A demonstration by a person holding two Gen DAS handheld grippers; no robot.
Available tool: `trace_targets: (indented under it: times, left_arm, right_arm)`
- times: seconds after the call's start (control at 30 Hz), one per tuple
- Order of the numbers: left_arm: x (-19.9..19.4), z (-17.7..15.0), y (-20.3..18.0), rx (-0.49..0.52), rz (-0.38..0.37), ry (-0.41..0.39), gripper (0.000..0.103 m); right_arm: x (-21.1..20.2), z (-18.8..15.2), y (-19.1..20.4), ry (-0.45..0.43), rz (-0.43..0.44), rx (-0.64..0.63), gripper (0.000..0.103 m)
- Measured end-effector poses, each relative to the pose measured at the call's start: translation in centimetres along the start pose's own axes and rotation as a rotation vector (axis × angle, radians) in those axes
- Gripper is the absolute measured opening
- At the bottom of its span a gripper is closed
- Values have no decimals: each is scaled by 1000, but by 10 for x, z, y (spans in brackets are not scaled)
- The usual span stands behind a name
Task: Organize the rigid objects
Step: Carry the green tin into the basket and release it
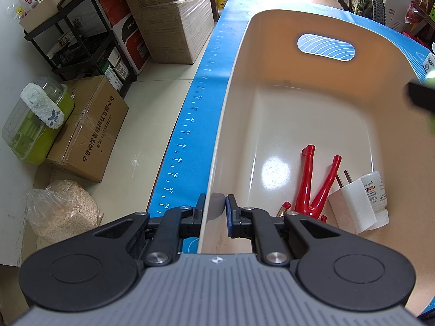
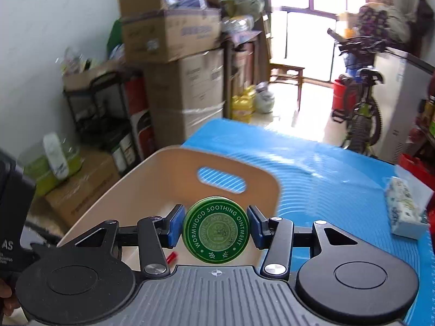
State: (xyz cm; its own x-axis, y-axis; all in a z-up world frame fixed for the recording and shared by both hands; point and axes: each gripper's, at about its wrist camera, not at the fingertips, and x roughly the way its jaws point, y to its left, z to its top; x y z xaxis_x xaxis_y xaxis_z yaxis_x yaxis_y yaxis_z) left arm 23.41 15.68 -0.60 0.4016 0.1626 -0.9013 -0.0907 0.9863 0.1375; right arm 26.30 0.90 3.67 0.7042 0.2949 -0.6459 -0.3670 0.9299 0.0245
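A cream plastic bin [image 1: 272, 87] with a handle slot stands on the blue mat [image 1: 195, 125]. My left gripper [image 1: 214, 207] is shut on the bin's near left wall, one pad outside, one inside. On the bin floor lie a red Y-shaped piece [image 1: 312, 187], a white plug adapter [image 1: 350, 206] and a small white bottle [image 1: 376, 190]. My right gripper [image 2: 216, 226] is shut on a round green ointment tin [image 2: 216, 231], held on edge over the bin's [image 2: 168, 174] near right side. A blurred edge of the right gripper shows at the left wrist view's right border.
A patterned tissue pack [image 2: 405, 212] lies on the blue mat [image 2: 326, 179] to the right of the bin. Cardboard boxes [image 1: 168, 19], a black rack [image 1: 78, 35] and a green container [image 1: 35, 119] stand on the floor to the left. A bicycle [image 2: 359, 103] stands beyond the table.
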Motion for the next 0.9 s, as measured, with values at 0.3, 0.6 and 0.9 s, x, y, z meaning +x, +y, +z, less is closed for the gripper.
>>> trace_targets:
  times: [0.3, 0.6, 0.9]
  left_arm:
    - [0, 0, 1, 1, 1, 0, 15]
    - [0, 0, 2, 2, 2, 0, 15]
    - [-2, 1, 3, 1, 1, 0, 16]
  right_arm:
    - [44, -29, 42, 193, 28, -143, 55]
    - [60, -34, 48, 306, 41, -195, 58]
    - [22, -25, 15, 173, 92, -139, 72]
